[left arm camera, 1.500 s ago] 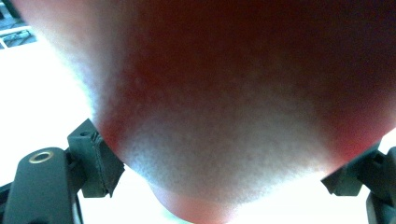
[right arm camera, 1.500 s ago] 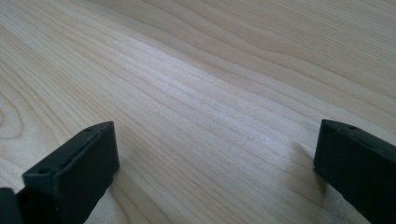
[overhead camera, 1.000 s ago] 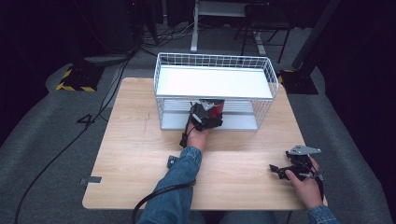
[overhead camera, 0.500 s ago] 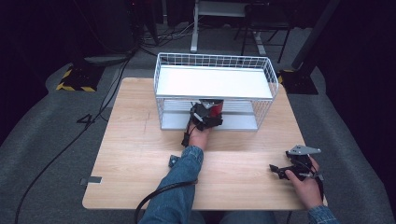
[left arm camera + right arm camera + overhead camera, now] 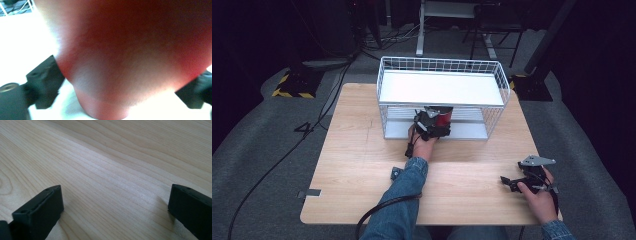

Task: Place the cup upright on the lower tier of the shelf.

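One red object (image 5: 443,119) sits on the lower shelf of the single white wire rack (image 5: 499,85), at centre frame in the high view. The left gripper (image 5: 432,122) is right at it, jaws just opened; in the left gripper view the red object (image 5: 140,55) looms huge between the two black jaws, with the left one standing just clear of its side, so it reads as released. Lower right of the high view, the right gripper (image 5: 510,182) rests on the wooden table (image 5: 357,165), jaws spread wide with nothing but bare wood (image 5: 112,170) between them.
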### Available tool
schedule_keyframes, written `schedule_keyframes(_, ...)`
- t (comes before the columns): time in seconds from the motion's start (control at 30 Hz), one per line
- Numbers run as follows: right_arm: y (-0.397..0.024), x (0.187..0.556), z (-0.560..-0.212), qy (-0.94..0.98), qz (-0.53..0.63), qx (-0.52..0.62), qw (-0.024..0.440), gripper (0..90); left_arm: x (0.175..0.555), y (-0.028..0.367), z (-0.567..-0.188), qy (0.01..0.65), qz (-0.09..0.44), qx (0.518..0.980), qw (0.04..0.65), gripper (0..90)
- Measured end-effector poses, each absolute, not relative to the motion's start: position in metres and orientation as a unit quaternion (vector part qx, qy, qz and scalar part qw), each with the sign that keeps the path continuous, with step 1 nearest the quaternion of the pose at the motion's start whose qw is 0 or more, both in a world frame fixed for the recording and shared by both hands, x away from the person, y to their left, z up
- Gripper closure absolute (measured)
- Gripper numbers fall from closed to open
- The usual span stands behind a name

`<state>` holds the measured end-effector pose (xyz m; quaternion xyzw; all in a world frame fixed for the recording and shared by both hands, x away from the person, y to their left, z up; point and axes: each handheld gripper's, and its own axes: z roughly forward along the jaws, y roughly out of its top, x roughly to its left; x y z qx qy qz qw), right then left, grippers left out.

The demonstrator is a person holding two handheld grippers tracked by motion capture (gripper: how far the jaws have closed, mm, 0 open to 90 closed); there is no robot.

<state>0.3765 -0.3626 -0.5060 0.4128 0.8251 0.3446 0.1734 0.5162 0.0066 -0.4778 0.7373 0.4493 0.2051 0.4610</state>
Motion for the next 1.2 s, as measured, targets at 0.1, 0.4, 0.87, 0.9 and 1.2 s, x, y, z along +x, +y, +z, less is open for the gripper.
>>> schedule_keyframes(0.1,-0.363,0.377,-0.506,0.826,0.344,0.412,0.173,0.0,0.513,0.01,-0.478,0.449,0.212,0.735,0.462,0.4)
schedule_keyframes(0.4,-0.363,0.377,-0.506,0.825,0.345,0.413,0.173,0.0,0.5,0.027,-0.476,0.451,0.202,0.73,0.472,0.0)
schedule_keyframes(0.87,-0.362,0.377,-0.506,0.825,0.345,0.413,0.174,0.0,0.465,0.059,-0.459,0.44,0.209,0.732,0.477,0.0)
schedule_keyframes(0.9,-0.363,0.377,-0.506,0.825,0.345,0.413,0.174,0.0,0.462,0.06,-0.457,0.439,0.21,0.731,0.478,0.0)
schedule_keyframes(1.2,-0.363,0.377,-0.506,0.825,0.345,0.412,0.174,0.0,0.428,0.081,-0.439,0.419,0.214,0.737,0.485,0.0)
